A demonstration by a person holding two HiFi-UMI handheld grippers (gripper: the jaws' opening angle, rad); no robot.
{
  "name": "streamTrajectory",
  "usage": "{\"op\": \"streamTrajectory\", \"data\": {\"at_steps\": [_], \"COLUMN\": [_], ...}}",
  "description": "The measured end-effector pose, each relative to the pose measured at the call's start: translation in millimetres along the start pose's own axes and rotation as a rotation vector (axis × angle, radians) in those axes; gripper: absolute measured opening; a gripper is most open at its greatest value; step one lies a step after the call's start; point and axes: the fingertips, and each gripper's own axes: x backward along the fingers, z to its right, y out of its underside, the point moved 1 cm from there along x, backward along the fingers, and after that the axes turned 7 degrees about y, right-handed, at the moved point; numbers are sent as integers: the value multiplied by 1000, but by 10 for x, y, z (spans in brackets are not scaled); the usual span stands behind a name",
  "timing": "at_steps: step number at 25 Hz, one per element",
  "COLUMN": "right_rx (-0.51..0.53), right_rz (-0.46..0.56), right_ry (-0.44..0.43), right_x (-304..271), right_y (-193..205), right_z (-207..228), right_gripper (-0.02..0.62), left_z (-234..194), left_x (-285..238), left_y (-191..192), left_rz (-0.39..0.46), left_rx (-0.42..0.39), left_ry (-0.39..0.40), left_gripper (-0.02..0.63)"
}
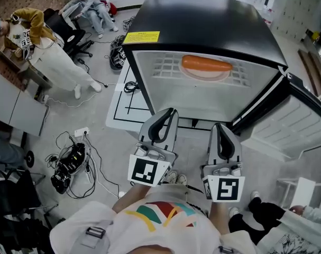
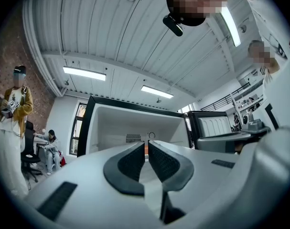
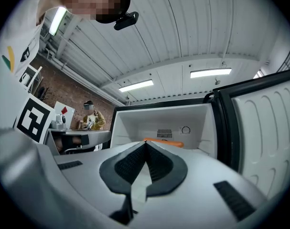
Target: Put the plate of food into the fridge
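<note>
Plate of food sits on the fridge shelf at 12 o'clock. My left gripper: fingers a narrow slit apart, empty. Right gripper: fingers pressed together, empty.

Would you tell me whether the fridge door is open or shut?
Open: the door stands swung aside, and the plate of food shows inside.
</note>
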Motion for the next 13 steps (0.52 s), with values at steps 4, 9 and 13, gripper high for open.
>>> {"op": "streamTrajectory", "data": {"at_steps": [4,9,13], "right_rx": [55,18,23], "right_rz": [0,4,-4], "right_ry": [10,26,34], "right_x": [-41,-16,-27], "right_y": [-36,-62,-52], "right_z": [-16,65,78], "right_gripper": [0,0,0], "left_z": [-49,-15,-2], "left_x": [-11,-28,-62], "left_y": [-37,-36,-66], "left_rz": [8,4,11], "left_rx": [-6,-9,-19], "left_ry": [-3,12,27], "left_gripper": [29,29,29]}}
